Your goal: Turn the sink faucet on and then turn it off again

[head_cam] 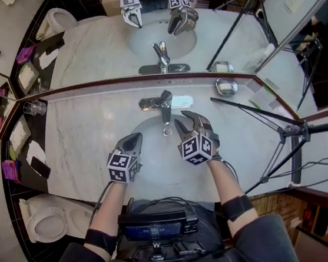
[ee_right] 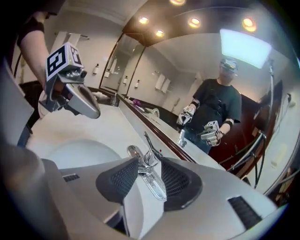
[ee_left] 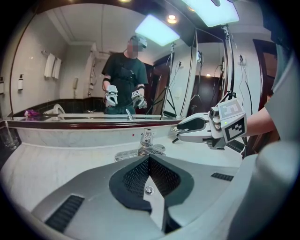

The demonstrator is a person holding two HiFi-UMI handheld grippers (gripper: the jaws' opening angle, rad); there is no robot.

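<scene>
Two jaws on my right gripper are standing well apart and gripping nothing. In the right gripper view I am looking straight through the gap at the faucet, which is framed between the pads but not touched by either. From the head view, the tips are hovering over the far side of the basin, just to the right of the spout and a little short of the faucet's base.

That offset is what I am judging the next move on. The lever is rising as a thin bar from the top of the faucet and leaning back toward the mirror, while the spout is running the opposite way, out over the basin toward me. So I am reading the lever as lying ahead and slightly left of the open jaws, and I would need to close around it across its thin side.

My left gripper is sitting fully closed and empty over the near rim of the basin, well apart from the faucet, so the right one is clearly nearer. I am seeing no water stream in any view.
</scene>
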